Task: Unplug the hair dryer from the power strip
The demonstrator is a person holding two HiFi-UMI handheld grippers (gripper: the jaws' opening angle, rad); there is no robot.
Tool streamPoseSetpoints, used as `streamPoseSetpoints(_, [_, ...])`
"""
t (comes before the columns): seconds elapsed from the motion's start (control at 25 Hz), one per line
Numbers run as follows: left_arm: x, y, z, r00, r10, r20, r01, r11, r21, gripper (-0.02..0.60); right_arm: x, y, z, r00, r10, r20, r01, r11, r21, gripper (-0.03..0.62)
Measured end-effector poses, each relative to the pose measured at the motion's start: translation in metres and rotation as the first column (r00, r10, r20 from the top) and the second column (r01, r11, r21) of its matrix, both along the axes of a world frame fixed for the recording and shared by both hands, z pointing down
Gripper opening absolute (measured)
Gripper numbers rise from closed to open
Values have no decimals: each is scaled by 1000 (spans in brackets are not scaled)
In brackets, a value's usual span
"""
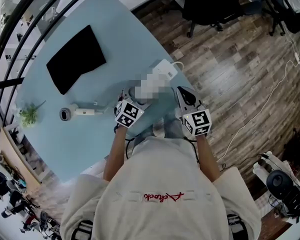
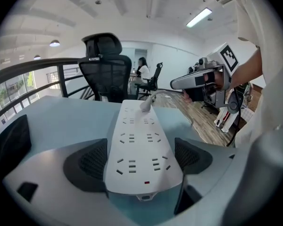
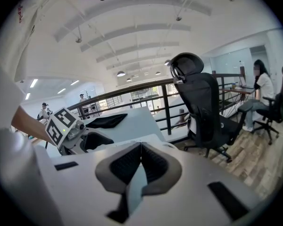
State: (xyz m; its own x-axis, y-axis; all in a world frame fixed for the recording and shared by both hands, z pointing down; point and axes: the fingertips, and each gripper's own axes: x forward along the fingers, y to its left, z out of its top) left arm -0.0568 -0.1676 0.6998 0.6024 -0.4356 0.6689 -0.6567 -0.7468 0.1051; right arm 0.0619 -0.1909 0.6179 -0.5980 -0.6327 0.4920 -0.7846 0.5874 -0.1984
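The left gripper [image 2: 140,157] has its jaws spread wide and set against the two long edges of the white power strip [image 2: 141,135], clamping its near end between the dark pads. This looks like a steadying hold, so the strip cannot slide on the light blue tabletop [image 1: 115,49] when a plug is pulled. Every socket facing the camera looks empty. The only lead on the strip is a white cord [image 2: 147,102] at its far end, which seems to be the strip's own.

The hair dryer [image 1: 72,113] lies on its side on the tabletop, well apart from the strip, near a small green plant [image 1: 29,115] and below a black mat [image 1: 76,59]. Its cable is too thin to trace from here. Judging by the bare sockets, its plug is probably already out.

The right gripper [image 3: 141,166] has its jaws brought together with nothing between them, and it hangs in the air to the right of the strip, likely kept clear because no pull is needed
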Motion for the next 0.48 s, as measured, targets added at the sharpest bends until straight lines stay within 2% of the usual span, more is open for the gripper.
streamPoseSetpoints(0.16, [1,-1,1,1000,-6,18,6,1000,-5,423,-4,-1,1,1000,-4,5,4,1000,-3,17])
streamPoseSetpoints(0.48, [0,-2,5,1000,5,3,-5,999,-45,423,-13,-3,5,999,-6,37,6,1000,-11,18])
